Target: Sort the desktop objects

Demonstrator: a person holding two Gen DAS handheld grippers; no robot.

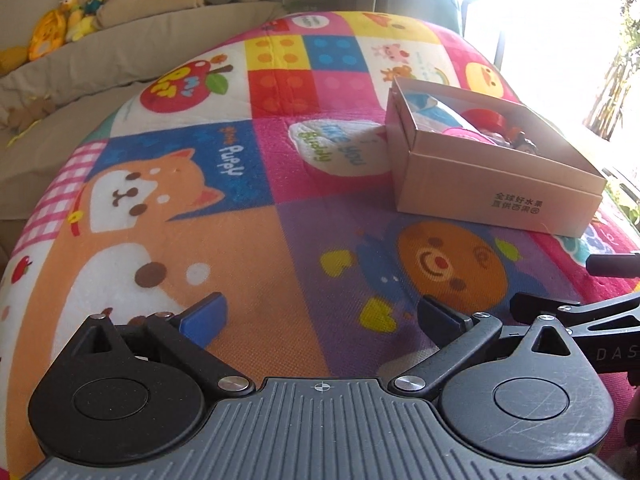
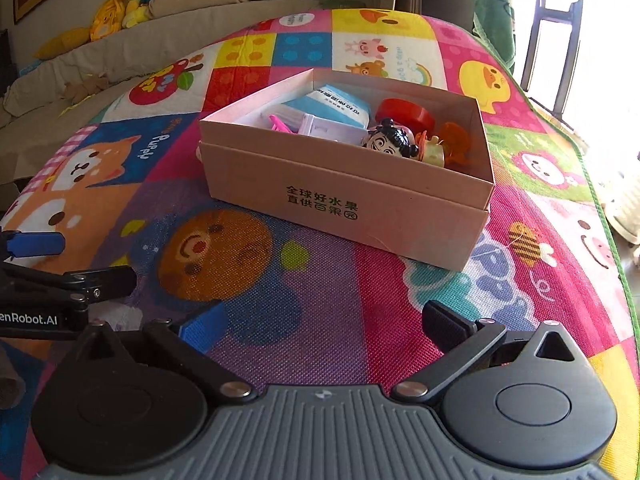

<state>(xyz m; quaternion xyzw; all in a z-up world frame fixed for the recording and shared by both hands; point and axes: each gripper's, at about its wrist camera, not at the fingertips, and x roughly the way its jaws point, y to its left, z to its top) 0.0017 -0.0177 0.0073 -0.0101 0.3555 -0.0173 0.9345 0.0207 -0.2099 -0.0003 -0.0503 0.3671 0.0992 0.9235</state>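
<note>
Both the left tongs [image 1: 320,320] and the right tongs [image 2: 324,326] hover spread wide with nothing between their fingers, low over the cartoon-patterned mat [image 2: 320,292] on the table. The cardboard box [image 2: 344,196] sits ahead, already holding a blue-and-white packet [image 2: 332,106], a red round piece [image 2: 404,114], a black-haired figurine [image 2: 390,140] and a pink item [image 2: 280,124], and I see no loose object left on the mat. The box lies almost straight ahead of the right tongs but well off to the right of the left ones, its long side running across the right view, so I judge the right hand the nearer for any further move toward it.
</note>
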